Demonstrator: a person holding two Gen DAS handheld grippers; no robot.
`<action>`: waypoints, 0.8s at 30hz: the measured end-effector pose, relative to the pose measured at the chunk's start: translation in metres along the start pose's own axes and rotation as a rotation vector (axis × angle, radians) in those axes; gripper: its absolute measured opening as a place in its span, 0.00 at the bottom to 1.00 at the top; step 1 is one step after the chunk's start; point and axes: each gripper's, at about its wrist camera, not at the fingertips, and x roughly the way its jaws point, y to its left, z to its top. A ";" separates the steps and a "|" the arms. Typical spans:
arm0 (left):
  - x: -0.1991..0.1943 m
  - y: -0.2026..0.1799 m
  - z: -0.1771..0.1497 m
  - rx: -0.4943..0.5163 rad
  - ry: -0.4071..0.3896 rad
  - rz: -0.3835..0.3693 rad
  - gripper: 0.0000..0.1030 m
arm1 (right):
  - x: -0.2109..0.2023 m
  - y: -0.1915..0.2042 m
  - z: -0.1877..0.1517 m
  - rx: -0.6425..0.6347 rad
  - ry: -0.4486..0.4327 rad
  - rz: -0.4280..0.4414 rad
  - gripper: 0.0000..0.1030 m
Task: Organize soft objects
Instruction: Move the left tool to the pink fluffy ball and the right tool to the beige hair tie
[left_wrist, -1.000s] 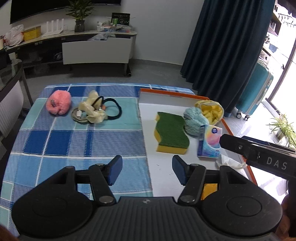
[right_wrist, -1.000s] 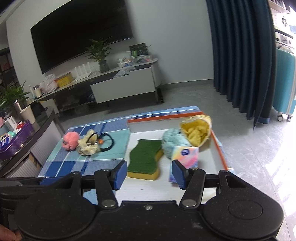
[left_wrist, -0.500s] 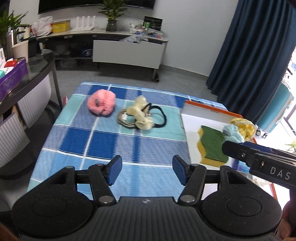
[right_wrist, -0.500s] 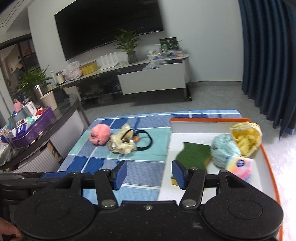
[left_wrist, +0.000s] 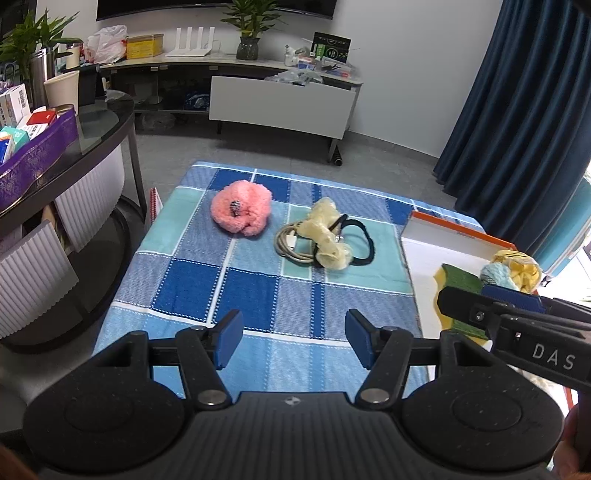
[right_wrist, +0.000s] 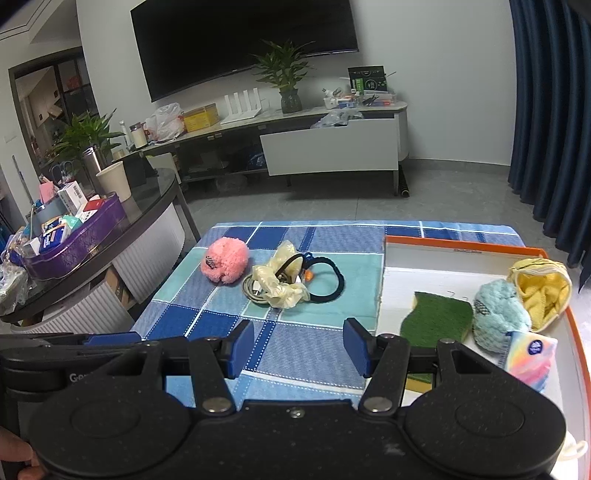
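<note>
**Both grippers over the checked cloth, nothing held**

Left wrist view: left gripper (left_wrist: 293, 341) hangs over the near part of the worktop's blue checked cloth (left_wrist: 251, 288), jaws released, nothing btwn them. Pink fluffy ball (left_wrist: 242, 212) lies far left on the cloth; cream scrunchie (left_wrist: 327, 240) w/ a coiled cable and black hair tie (left_wrist: 360, 245) just right of it. Right gripper (left_wrist: 513, 306) pokes in from the right, over the tray.

Right wrist view: right gripper (right_wrist: 298, 347) jaws apart, empty. Orange-rimmed tray (right_wrist: 461, 249) at right holds green sponge (right_wrist: 436, 321), light-blue fluffy ball (right_wrist: 498, 314), yellow pouch (right_wrist: 543, 291), tissue pack (right_wrist: 532, 354).
</note>
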 end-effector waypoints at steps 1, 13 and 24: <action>0.001 0.002 0.001 0.000 0.001 0.002 0.61 | 0.002 0.001 0.001 -0.003 0.002 0.002 0.64; 0.025 0.022 0.012 -0.008 0.024 0.028 0.63 | 0.038 0.013 0.009 -0.032 0.038 0.023 0.64; 0.052 0.043 0.024 -0.030 0.045 0.058 0.64 | 0.095 0.019 0.018 -0.055 0.085 0.054 0.62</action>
